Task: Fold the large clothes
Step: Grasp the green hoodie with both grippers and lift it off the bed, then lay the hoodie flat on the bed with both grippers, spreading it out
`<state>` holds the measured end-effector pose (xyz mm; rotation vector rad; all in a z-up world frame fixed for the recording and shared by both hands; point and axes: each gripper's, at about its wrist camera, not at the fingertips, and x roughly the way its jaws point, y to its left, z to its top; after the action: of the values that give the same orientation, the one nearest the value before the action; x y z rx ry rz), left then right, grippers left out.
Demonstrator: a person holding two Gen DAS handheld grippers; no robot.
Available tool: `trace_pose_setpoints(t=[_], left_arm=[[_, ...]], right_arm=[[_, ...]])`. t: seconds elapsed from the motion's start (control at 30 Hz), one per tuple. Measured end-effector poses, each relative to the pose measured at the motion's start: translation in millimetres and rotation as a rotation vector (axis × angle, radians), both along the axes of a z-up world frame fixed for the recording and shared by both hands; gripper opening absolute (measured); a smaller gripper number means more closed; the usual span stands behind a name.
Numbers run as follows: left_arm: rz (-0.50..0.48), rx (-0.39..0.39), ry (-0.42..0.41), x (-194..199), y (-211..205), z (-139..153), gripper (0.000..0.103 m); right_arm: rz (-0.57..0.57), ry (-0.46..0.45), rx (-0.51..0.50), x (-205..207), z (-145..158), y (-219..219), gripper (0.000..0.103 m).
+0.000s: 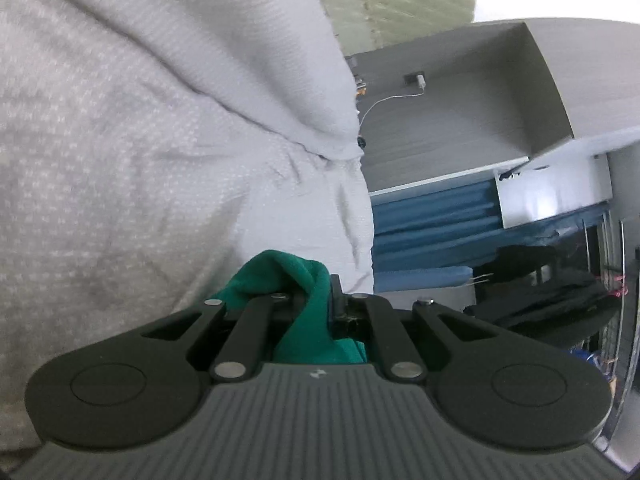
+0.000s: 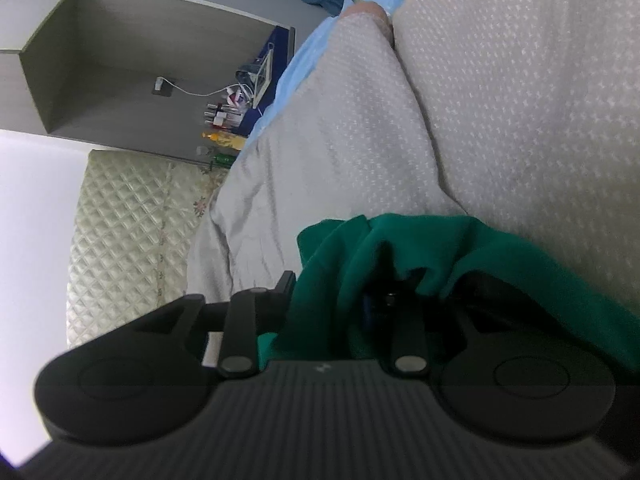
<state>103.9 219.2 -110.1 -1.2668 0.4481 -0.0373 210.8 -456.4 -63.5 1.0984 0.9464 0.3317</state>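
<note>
The left gripper [image 1: 320, 300] had its fingers clamped on a fold of the green knit garment [image 1: 308, 316], bunched between them above the grey dotted bedspread [image 1: 120, 160]. The right gripper [image 2: 340, 292] also held the garment [image 2: 400, 248], which draped over its fingers.

No text, label or number can be read; bottle labels are too blurred.

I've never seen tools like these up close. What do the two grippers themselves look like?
Both look the same. The left gripper and right gripper are matte black plastic, each with a grey ribbed body bearing a small white logo. Two rounded lobes with circular recesses flank it, and slim black link bars run forward on silver pins. No cables or sleeves show.
</note>
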Motion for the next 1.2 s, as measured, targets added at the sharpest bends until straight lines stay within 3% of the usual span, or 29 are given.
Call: trace_pose_setpoints(t=[0.2,0.3,0.33,0.37,0.43,0.6,0.77,0.87,0.97,1.1,1.2], left_arm=[[-0.017,0.083,-0.014,-2.2,-6.9,13.5,0.008],[-0.034,0.127,-0.055,-7.7,-12.3,31.1,0.014],[-0.042,0.131,-0.072,-9.6,-13.9,36.8,0.026],[-0.054,0.134,-0.093,-12.2,-15.4,43.1,0.044],[-0.070,0.153,-0.142,-20.3,-19.3,56.1,0.058],[-0.045,0.234,-0.236,-45.9,-27.3,83.3,0.068],[0.069,0.339,-0.347,-74.8,-31.7,105.1,0.077],[0.074,0.367,-0.310,-75.3,-34.9,107.7,0.077],[0.071,0.422,-0.220,-71.5,-44.1,100.9,0.077],[0.031,0.500,-0.142,-62.5,-59.5,93.9,0.077],[-0.002,0.562,-0.098,-52.2,-70.7,86.2,0.077]], right_arm=[[0.005,-0.034,0.000,-8.5,6.8,-0.7,0.038],[0.031,-0.090,0.015,-16.8,20.7,0.1,0.060],[0.040,-0.118,0.010,-20.3,27.7,1.8,0.073],[0.046,-0.149,-0.001,-24.4,35.4,2.9,0.080],[0.064,-0.222,-0.038,-34.7,53.8,4.3,0.081],[0.082,-0.406,-0.029,-60.8,90.9,-3.1,0.081],[0.075,-0.456,-0.111,-68.2,104.3,-1.8,0.081],[0.053,-0.406,-0.160,-61.9,96.6,-0.8,0.080],[0.057,-0.374,-0.237,-53.0,90.8,7.1,0.080],[0.093,-0.382,-0.308,-47.2,86.4,20.9,0.078],[0.130,-0.394,-0.405,-44.5,85.6,34.5,0.071]])
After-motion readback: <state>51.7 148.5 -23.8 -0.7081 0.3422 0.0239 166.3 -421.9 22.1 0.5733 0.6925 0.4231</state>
